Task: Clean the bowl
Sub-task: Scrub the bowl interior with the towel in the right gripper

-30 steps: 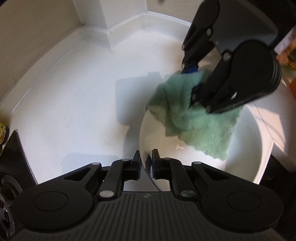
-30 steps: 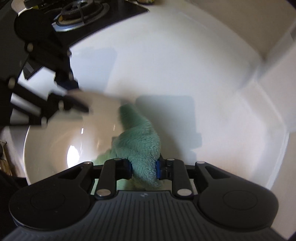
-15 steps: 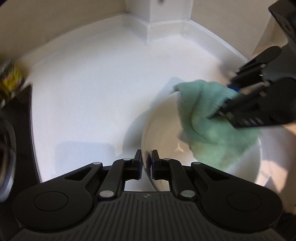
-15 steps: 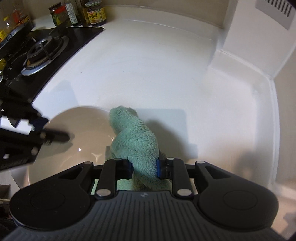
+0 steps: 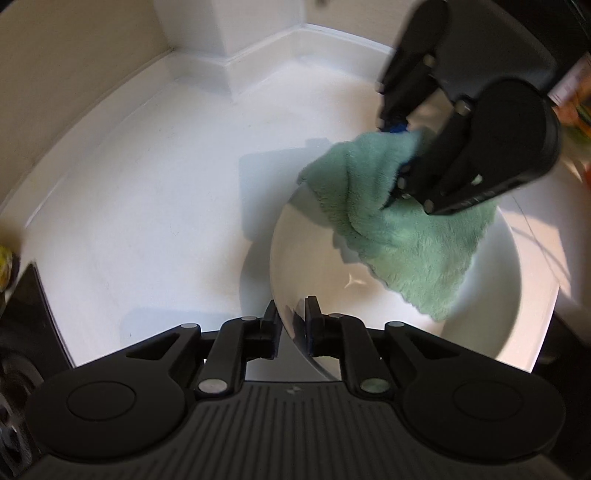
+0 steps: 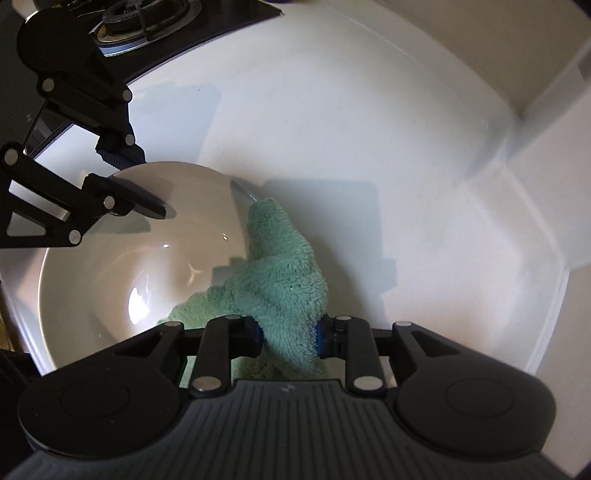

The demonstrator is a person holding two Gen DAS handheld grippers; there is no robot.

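White bowl (image 5: pixel 491 332) sitting upright on the white counter (image 5: pixel 155 206), mouth facing up, left gripper (image 5: pixel 291 325) straddling its near rim, jaws opening, right gripper (image 6: pixel 288 334) clamping a green cloth (image 6: pixel 284 280), draping over the far rim.

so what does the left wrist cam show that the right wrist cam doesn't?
Left wrist only: the left tongs astride the near rim of the bowl, jaws opening, and the outside of the right tongs above the cloth.
Right wrist only: the stove burner at top left, and the right tongs shut on the cloth from behind.
Both: white bowl, green cloth hanging into it, white counter.
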